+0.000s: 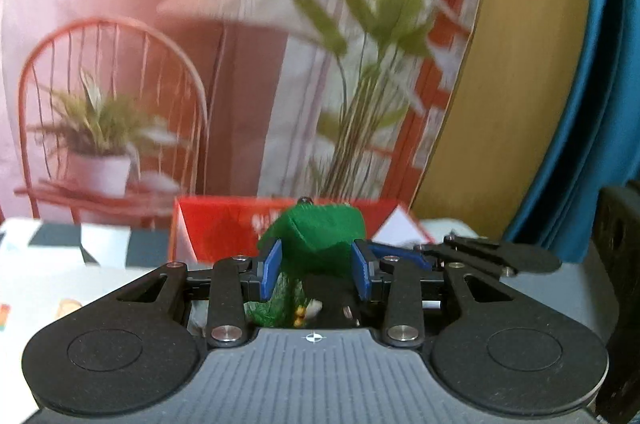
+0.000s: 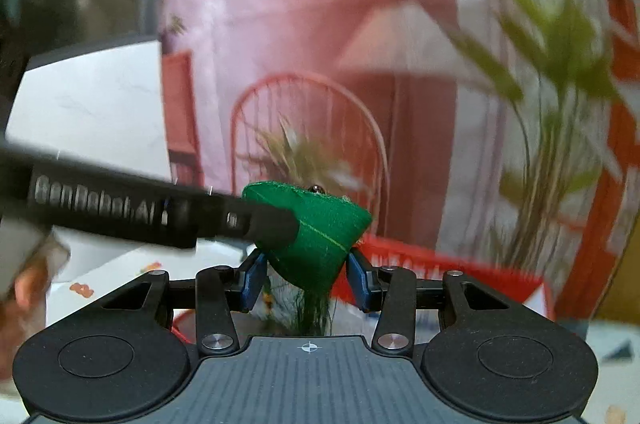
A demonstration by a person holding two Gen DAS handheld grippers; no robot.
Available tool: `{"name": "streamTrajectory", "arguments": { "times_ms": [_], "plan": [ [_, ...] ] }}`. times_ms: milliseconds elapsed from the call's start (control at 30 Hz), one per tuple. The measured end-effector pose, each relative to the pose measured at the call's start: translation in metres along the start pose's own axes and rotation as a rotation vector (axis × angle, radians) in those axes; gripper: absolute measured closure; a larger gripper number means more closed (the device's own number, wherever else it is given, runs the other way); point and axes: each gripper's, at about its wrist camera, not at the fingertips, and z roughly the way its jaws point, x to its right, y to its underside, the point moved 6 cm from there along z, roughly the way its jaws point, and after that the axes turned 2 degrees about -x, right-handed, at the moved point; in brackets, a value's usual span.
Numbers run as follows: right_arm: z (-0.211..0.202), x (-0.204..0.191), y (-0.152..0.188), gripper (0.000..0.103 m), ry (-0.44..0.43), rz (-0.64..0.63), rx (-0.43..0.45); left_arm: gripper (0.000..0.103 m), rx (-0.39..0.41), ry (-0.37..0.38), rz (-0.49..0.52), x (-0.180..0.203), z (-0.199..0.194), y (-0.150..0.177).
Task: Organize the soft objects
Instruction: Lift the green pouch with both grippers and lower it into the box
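Note:
A green felt soft toy (image 1: 320, 236) with a small dark bead on top sits between the blue pads of my left gripper (image 1: 318, 266), which is shut on it and holds it up in front of a red box (image 1: 224, 228). The same green toy (image 2: 320, 236) shows in the right wrist view, between the blue pads of my right gripper (image 2: 306, 278), whose pads stand close beside its lower part; I cannot tell whether they press it. The black left gripper (image 2: 168, 218) reaches in from the left and touches the toy's left side.
The red box (image 2: 440, 266) stands behind the toy on a table with a patterned cloth (image 1: 60, 264). A backdrop with a printed chair, lamp and plants (image 1: 240, 64) hangs behind. A wooden panel (image 1: 520, 64) and blue fabric (image 1: 600, 104) are at the right.

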Motion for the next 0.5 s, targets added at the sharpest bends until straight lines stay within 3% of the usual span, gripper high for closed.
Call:
{"name": "streamTrajectory", "arguments": {
  "times_ms": [133, 333, 500],
  "plan": [
    [0.021, 0.015, 0.02, 0.063, 0.023, 0.093, -0.09, 0.064, -0.049, 0.012, -0.046, -0.005, 0.02, 0.013],
    [0.029, 0.026, 0.051, 0.062, 0.089, 0.124, -0.192, 0.064, -0.093, -0.019, -0.045, -0.013, 0.033, 0.02],
    [0.019, 0.042, 0.062, 0.061, 0.15, 0.204, -0.202, 0.063, -0.107, -0.052, -0.042, -0.019, 0.031, 0.023]
  ]
}}
